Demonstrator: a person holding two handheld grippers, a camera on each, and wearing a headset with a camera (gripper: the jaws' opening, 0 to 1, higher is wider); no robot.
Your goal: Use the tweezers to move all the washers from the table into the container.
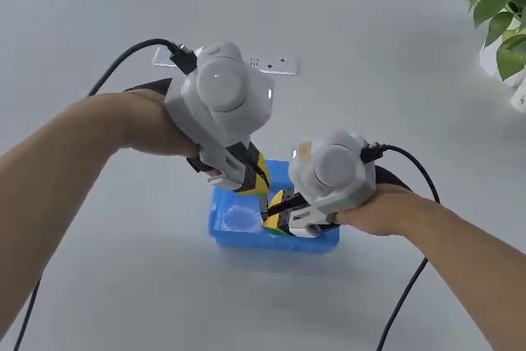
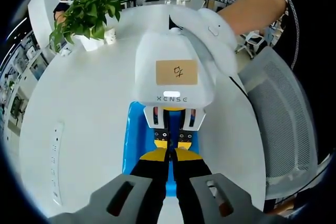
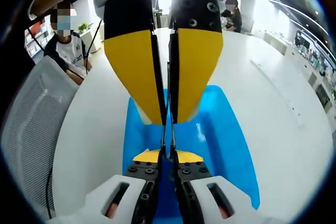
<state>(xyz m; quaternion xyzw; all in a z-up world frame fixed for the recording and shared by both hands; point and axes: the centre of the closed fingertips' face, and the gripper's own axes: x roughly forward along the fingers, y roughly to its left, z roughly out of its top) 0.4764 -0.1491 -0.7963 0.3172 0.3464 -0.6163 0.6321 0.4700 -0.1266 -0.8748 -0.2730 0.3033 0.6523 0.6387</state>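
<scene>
Over the blue container (image 1: 234,221), the left tool (image 3: 169,120) is pinched closed on thin tweezers (image 3: 167,137), whose end meets the closed right tool (image 3: 168,157).

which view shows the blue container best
The right gripper view: the blue container spreads wide, its floor and side walls in plain sight. In the head view the left gripper and right gripper cover most of it, leaving one end bare. The left gripper view shows a blue strip beside the right gripper.
</scene>
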